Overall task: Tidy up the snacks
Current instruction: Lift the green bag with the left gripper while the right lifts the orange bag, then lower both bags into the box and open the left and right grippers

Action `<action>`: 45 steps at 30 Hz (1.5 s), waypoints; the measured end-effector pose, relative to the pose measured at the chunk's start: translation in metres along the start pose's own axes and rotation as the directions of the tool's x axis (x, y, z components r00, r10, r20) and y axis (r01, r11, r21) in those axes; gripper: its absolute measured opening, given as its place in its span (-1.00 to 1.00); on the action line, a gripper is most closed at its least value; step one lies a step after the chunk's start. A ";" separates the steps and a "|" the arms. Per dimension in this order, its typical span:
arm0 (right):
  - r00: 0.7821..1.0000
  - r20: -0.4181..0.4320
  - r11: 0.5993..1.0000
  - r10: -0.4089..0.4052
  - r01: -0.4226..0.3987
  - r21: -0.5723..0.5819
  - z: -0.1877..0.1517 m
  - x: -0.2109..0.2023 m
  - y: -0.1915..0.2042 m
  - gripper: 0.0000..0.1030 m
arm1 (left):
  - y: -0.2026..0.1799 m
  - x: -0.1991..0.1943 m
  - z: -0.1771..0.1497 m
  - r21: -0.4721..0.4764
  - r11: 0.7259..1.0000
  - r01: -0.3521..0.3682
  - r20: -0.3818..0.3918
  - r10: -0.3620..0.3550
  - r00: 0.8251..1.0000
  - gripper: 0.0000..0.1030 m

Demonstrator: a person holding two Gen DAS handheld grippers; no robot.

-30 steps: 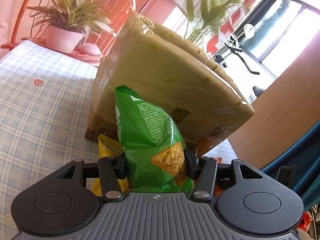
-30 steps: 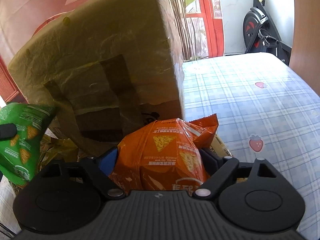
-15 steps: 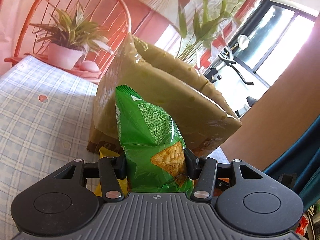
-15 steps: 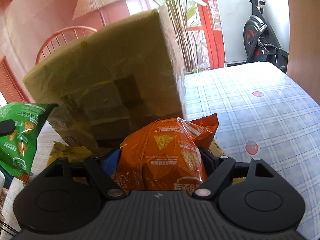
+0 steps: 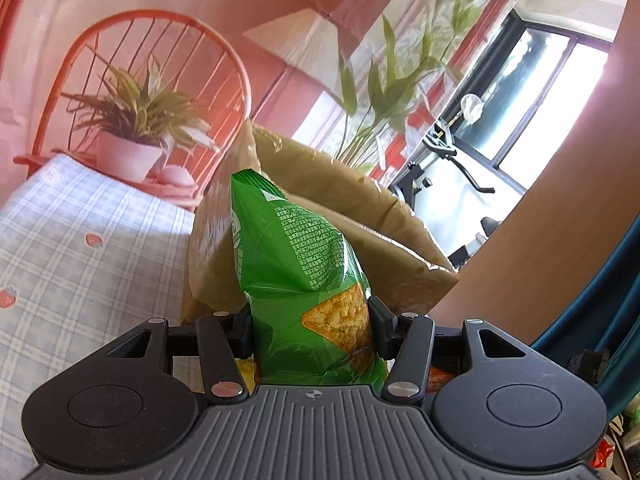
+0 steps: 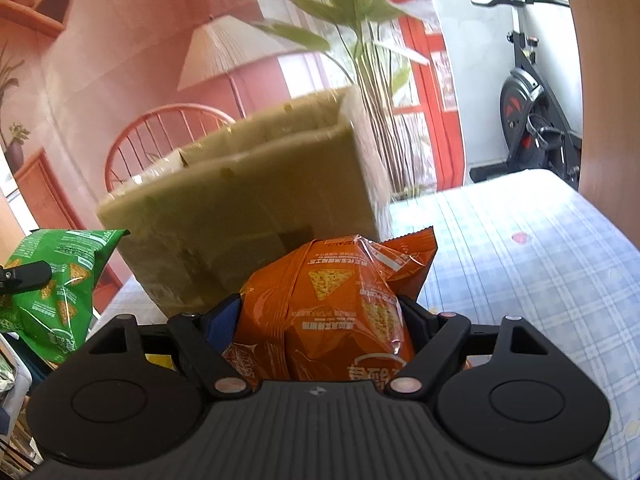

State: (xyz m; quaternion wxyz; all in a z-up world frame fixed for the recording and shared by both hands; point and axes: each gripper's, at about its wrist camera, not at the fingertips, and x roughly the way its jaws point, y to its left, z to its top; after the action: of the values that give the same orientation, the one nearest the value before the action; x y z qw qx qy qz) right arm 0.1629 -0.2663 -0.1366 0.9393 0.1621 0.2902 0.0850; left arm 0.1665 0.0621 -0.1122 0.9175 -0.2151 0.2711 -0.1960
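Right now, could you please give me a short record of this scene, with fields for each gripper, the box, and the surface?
left gripper: shut on green chip bag, bag upright
right gripper: shut on orange chip bag
cardboard box: open-topped, wrapped in clear film, standing on the table just beyond both bags
table: blue checked cloth with strawberry prints
background: potted plant on a red chair, exercise bike
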 end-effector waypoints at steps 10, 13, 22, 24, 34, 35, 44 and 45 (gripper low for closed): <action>0.998 0.048 0.999 0.034 -0.033 -0.018 0.012 -0.015 0.011 0.59 | -0.005 -0.009 0.006 0.012 1.000 0.010 0.036 -0.011 0.999 0.09; 0.997 0.059 0.999 0.047 -0.045 -0.019 0.013 -0.021 0.013 0.59 | -0.007 -0.012 0.009 0.018 1.000 0.016 0.042 -0.017 0.999 0.09; 0.988 0.126 0.996 0.087 -0.084 -0.030 0.030 -0.042 0.024 0.59 | -0.016 -0.022 0.021 0.045 0.999 0.021 0.083 -0.024 0.996 0.09; 0.986 0.141 0.995 0.094 -0.090 -0.037 0.034 -0.046 0.027 0.59 | -0.017 -0.022 0.022 0.046 0.999 0.023 0.085 -0.027 0.996 0.09; 0.970 0.200 0.990 0.140 -0.130 -0.060 0.063 -0.053 0.037 0.59 | -0.028 -0.016 0.048 0.088 0.995 0.040 0.088 -0.048 0.995 0.09; 0.968 0.205 0.988 0.146 -0.134 -0.071 0.067 -0.053 0.039 0.59 | -0.030 -0.014 0.052 0.097 0.994 0.042 0.089 -0.051 0.995 0.09; 0.963 0.196 0.978 0.187 -0.163 -0.129 0.113 -0.019 0.047 0.59 | -0.040 0.023 0.091 0.136 0.990 0.047 0.089 -0.059 0.994 0.09; 0.963 0.191 0.977 0.189 -0.164 -0.137 0.120 -0.012 0.048 0.59 | -0.042 0.030 0.097 0.146 0.988 0.039 0.089 -0.053 0.995 0.09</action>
State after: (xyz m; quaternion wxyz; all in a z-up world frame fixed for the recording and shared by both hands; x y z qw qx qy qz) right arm 0.2190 -0.2553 -0.0201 0.9606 0.1386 0.1719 0.1688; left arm 0.2355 0.0412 -0.0300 0.9375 -0.1632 0.2084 -0.2261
